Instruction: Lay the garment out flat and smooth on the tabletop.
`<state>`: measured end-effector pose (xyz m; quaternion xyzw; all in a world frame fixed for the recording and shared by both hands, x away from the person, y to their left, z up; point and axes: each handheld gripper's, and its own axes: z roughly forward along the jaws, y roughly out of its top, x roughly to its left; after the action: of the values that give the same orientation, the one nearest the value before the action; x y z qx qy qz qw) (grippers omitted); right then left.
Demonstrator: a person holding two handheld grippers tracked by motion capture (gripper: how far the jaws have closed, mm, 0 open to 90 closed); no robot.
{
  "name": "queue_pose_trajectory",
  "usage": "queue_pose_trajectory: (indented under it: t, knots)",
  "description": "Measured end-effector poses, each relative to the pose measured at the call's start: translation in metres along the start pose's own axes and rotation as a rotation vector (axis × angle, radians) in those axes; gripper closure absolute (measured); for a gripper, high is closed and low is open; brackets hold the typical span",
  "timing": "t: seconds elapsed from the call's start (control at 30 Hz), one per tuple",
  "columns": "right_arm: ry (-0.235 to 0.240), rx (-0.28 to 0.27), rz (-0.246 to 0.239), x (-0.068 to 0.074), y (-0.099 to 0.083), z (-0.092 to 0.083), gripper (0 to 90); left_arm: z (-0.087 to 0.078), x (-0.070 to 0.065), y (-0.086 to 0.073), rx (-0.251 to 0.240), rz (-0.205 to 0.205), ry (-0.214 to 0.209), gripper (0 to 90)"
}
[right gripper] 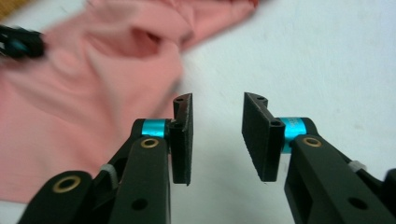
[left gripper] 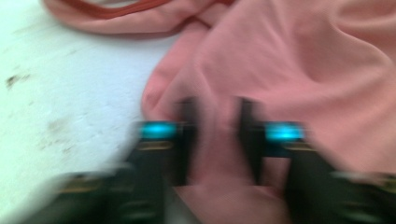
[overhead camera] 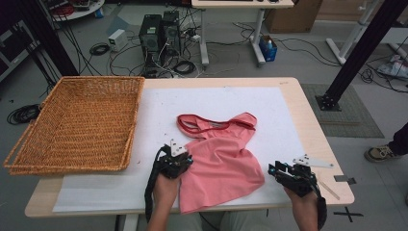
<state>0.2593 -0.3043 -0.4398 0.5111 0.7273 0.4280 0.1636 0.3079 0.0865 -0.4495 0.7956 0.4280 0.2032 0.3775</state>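
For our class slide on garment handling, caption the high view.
Two hand-held grippers, left and right, flank a crumpled pink cotton top beside a woven wicker basket.

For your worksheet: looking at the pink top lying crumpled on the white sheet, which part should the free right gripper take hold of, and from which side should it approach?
Probably the near right corner of the pink top. It lies flat and single-layered beside the right gripper, whose jaws stand open over bare sheet. Approach from the right, sliding one jaw under the edge.

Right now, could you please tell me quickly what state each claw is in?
Left claw: closed on a fold of the pink shirt.
Right claw: open, nothing between its jaws, beside the shirt.
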Motion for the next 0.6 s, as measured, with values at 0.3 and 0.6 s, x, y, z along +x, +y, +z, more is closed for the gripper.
queue_pose_trajectory:
  t: [0.3, 0.6]
  knots:
    - [0.063, 0.063, -0.085, 0.023, 0.004, 0.026, 56.8, -0.025, 0.032, -0.011, -0.104, -0.117, 0.139, 87.4]
    - [0.180, 0.119, -0.097, 0.037, 0.026, 0.066, 52.1, -0.025, 0.032, -0.016, -0.129, -0.132, 0.117, 85.4]
